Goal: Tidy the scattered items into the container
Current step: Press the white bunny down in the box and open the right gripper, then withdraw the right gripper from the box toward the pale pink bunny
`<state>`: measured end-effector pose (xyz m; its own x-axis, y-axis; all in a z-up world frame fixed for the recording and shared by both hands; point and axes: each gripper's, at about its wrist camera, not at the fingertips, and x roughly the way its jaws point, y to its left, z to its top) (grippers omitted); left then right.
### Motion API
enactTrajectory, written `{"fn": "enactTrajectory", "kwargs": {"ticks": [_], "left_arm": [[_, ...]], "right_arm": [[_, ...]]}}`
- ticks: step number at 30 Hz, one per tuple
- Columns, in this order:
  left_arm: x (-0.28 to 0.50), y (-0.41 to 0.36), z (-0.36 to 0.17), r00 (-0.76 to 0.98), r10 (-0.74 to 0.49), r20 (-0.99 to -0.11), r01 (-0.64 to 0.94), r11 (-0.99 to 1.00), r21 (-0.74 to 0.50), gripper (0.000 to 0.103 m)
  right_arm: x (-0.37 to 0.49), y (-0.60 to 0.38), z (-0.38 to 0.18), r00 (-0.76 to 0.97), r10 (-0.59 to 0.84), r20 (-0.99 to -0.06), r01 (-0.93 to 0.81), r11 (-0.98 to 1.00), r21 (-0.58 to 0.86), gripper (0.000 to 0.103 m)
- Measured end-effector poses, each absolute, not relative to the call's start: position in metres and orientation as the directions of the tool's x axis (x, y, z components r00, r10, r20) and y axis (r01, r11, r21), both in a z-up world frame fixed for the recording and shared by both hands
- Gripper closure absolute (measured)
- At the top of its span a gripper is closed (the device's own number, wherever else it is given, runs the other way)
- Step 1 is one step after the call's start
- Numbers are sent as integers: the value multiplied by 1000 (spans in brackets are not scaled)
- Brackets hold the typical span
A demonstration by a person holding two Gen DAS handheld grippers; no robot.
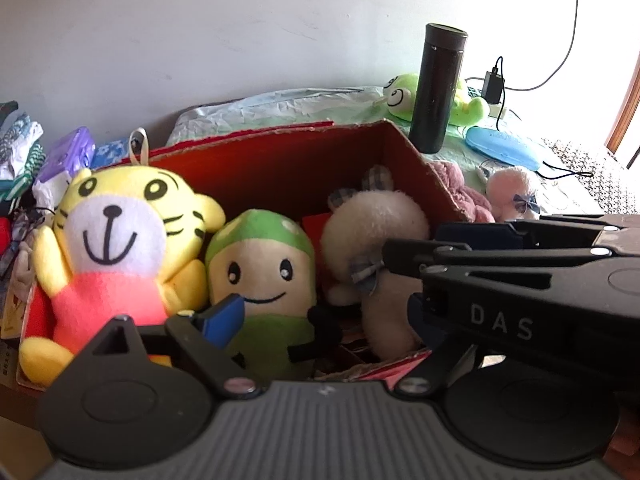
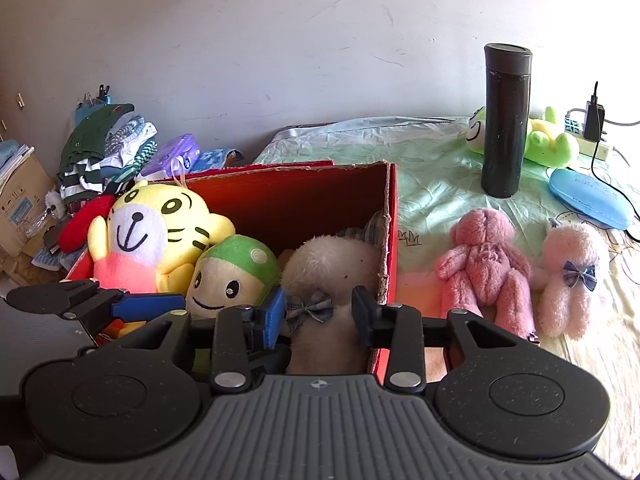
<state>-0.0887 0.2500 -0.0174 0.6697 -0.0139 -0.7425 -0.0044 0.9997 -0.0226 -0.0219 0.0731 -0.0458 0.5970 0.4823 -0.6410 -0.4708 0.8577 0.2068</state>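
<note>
Because the red box point(image 2: 280, 170) is already crowded, my worry is that a toy gets dragged back out. The big yellow tiger point(image 2: 152, 232) leans at the box's 10 o'clock corner, the cream bear point(image 2: 332, 256) fills the 3 o'clock side, and the green-capped doll point(image 2: 236, 272) is wedged between them.

The right gripper point(image 2: 319, 314) sits narrow, astride the cream bear at its plaid bow. I cannot tell whether the pads are pressing the fur. If it lifts away while fur or ribbon is caught, the bear could ride up over the torn cardboard wall just beside the outer finger.

The left gripper point(image 1: 320, 316) stands wide, holding nothing, with the doll directly ahead at 12 o'clock between its fingers. Both tools cross close over the box, so a careless pull could knock them together.

Two toys are outside the box, on the green sheet at 3 o'clock: a dusty-pink bear point(image 2: 486, 264) and a paler one point(image 2: 568, 276). The black flask point(image 2: 506, 120) behind them looks easy to tip.
</note>
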Motion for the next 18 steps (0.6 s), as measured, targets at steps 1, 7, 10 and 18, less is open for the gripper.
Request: {"fn": "enactTrajectory", "kwargs": {"ticks": [1, 7, 10, 18], "left_arm": [[-90, 249, -17, 673, -6, -739, -12, 1000, -19, 13], [-93, 244, -17, 673, 43, -739, -63, 998, 0, 13], [-96, 242, -17, 680, 72, -729, -93, 996, 12, 12], [-110, 236, -11, 715, 102, -692, -143, 990, -2, 12]], "right_arm": [[-22, 73, -46, 596, 486, -640, -476, 855, 207, 64], [-22, 68, -46, 580, 513, -633, -500, 837, 221, 64], [-22, 65, -47, 571, 531, -626, -515, 826, 230, 64], [-22, 54, -41, 511, 593, -622, -563, 778, 279, 64]]}}
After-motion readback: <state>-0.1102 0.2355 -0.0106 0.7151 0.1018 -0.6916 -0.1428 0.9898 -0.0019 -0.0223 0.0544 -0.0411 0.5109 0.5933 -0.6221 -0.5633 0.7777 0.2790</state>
